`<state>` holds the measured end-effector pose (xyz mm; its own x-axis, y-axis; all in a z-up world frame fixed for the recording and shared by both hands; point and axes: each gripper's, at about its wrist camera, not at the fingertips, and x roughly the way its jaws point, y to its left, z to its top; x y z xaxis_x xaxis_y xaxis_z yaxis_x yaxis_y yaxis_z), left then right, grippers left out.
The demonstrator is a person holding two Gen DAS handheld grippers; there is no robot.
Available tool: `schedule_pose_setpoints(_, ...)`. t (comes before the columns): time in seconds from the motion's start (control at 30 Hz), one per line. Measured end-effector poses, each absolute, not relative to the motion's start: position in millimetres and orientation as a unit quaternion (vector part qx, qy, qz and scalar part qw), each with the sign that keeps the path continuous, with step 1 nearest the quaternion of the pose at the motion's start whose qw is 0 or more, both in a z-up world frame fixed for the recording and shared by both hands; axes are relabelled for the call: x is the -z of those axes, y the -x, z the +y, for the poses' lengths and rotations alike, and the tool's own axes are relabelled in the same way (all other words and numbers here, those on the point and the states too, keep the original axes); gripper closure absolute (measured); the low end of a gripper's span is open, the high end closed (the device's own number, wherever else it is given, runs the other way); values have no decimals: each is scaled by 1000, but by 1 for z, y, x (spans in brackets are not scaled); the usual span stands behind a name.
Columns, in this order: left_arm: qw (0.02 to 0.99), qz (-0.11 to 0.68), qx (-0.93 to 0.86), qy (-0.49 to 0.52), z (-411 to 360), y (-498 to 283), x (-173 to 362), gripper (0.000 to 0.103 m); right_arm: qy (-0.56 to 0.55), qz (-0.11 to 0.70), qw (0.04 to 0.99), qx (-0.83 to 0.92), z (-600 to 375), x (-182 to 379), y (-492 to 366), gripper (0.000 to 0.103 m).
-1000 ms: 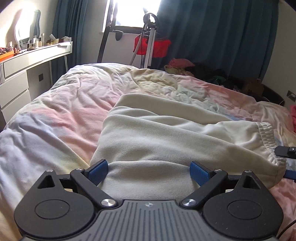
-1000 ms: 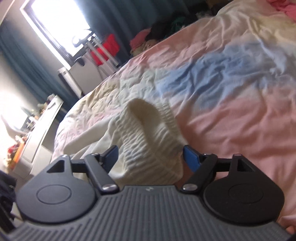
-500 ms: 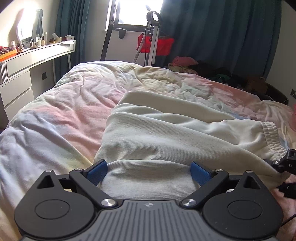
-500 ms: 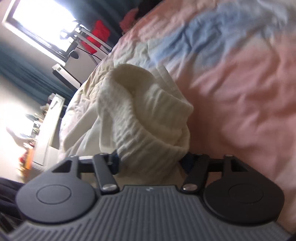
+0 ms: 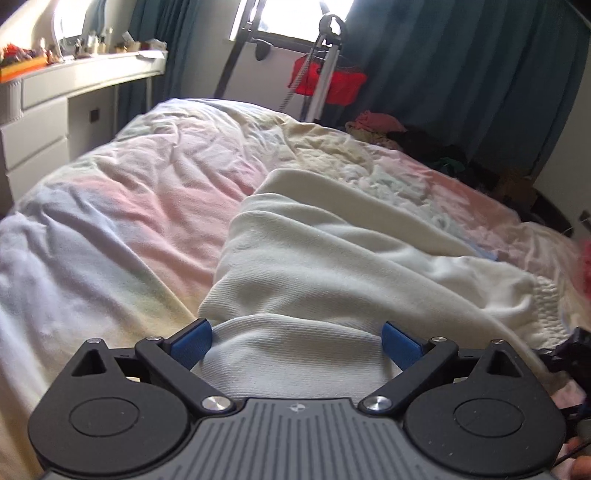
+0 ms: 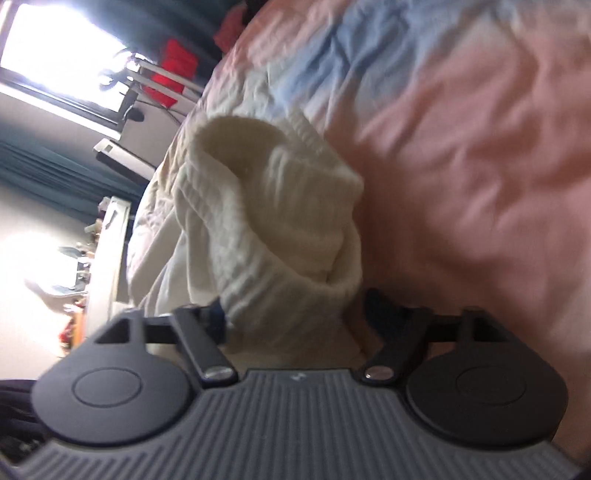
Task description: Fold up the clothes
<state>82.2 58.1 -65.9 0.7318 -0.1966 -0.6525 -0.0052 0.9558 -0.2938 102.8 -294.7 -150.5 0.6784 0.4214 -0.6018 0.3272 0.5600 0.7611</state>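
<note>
While sunlight pours through the one window at the top of the left wrist frame, one big bed fills the scene, its rumpled pastel duvet running pink, blue and cream. Two dark teal curtains hang on either side of that window, and one white dresser sits at the upper left edge. One cream garment lies across the centre and right of the frame, folded over on itself, with its ribbed hem bunched at the lower middle. One red bag hangs on a stand near the top centre. One small heap of clothes sits at the bed's far edge, upper right. Now the left gripper: two blue fingers spread wide, the ribbed hem between them, not pinched. In the right wrist view, blurred and tilted, the right gripper has the garment's elasticated cuff bulging up between its fingers; whether they clamp it, I cannot tell.
</note>
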Motion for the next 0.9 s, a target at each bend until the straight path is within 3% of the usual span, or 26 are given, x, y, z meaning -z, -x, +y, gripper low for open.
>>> schedule_pose_setpoints(0.3,835,415,43,360,139,-100,94,4,-444,410,795,-55,-278,162,-117,19)
schedule_pose_setpoints(0.37,821,426,41,377,143,-104,103,5,-424,408,806,-57,-274,158,-119,26)
schedule_pose_setpoints(0.53,815,436,84,373,133,-106,105,17,-407,385,826,-64,-277,145,-111,63)
schedule_pose_setpoints(0.6,816,429,94,376,135,-102,102,25,-408,364,835,-68,-279,135,-105,67)
schedule_pose_setpoints(0.7,816,421,107,382,138,-101,100,34,-400,349,844,-73,-279,128,-103,69)
schedule_pose_setpoints(0.8,808,435,99,384,138,-105,106,35,-398,371,836,-74,-275,136,-113,68)
schedule_pose_setpoints(0.9,801,443,95,391,138,-107,110,31,-418,390,818,-70,-276,150,-112,59)
